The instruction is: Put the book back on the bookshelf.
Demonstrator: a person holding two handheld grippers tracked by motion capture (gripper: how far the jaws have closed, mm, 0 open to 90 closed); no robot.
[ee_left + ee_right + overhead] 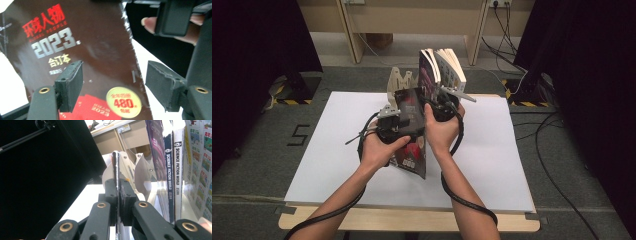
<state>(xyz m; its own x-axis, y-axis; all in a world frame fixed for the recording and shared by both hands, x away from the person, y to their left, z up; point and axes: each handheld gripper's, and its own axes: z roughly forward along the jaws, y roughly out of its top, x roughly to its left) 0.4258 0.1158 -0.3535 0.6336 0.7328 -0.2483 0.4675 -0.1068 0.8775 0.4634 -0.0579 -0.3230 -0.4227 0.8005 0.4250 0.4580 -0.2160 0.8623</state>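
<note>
A dark glossy magazine (412, 135) with red and silver print is held upright over the white sheet. In the right gripper view my right gripper (117, 192) is shut on the magazine's thin edge (115, 165); in the high view it (439, 107) sits at the magazine's top right. My left gripper (389, 122) is at the cover's left. In the left gripper view its jaws (113, 75) stand wide open in front of the cover (87, 50), and neither pad presses on it. Past the cover's right edge is the right gripper (173, 17) with a fingertip (150, 23).
A white slotted book rack (398, 82) stands at the back of the sheet (337, 150), with a few books (442, 67) upright at its right, spines (172, 170) close beside my right gripper. Black curtains flank the table; cables (557, 165) lie on the floor at right.
</note>
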